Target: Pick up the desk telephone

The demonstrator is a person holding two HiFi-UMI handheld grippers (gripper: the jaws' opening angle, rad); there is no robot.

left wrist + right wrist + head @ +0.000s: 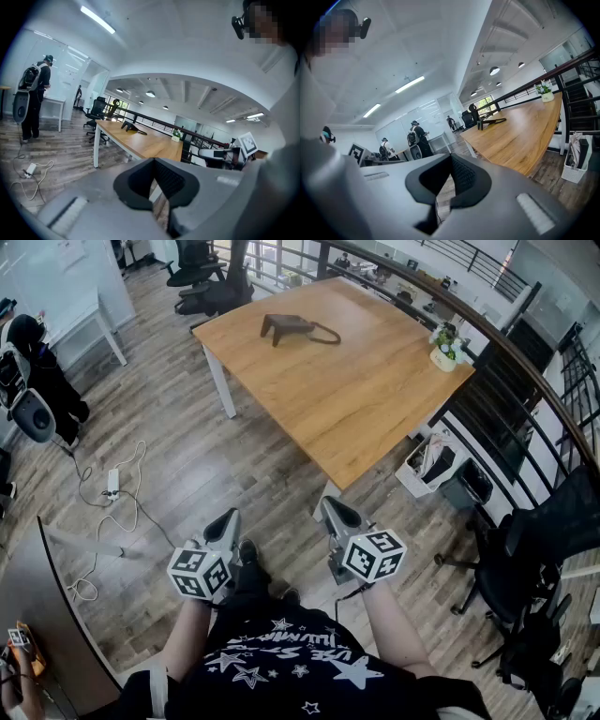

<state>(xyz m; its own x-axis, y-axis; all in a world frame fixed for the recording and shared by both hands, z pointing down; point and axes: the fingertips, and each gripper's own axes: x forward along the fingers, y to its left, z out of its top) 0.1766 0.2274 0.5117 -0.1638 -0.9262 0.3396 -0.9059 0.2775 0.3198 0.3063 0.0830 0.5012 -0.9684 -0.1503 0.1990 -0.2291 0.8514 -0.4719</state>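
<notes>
Because the desk telephone [298, 329] lies at the far end of the counter [356, 399], you hold the left gripper [223, 529] and right gripper [336, 516] short of it, fingers [173, 180] closed and empty.

Bare tabletop [356, 399] round the telephone [291, 328] — potted plant [444, 346] at its right edge; open floor [216, 465] before it

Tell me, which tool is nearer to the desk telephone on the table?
Right, slightly. The right tool hovers by the near corner of the table; the left tool is further left, over the floor. The desk telephone lies at the table's far end, away from both.
</notes>
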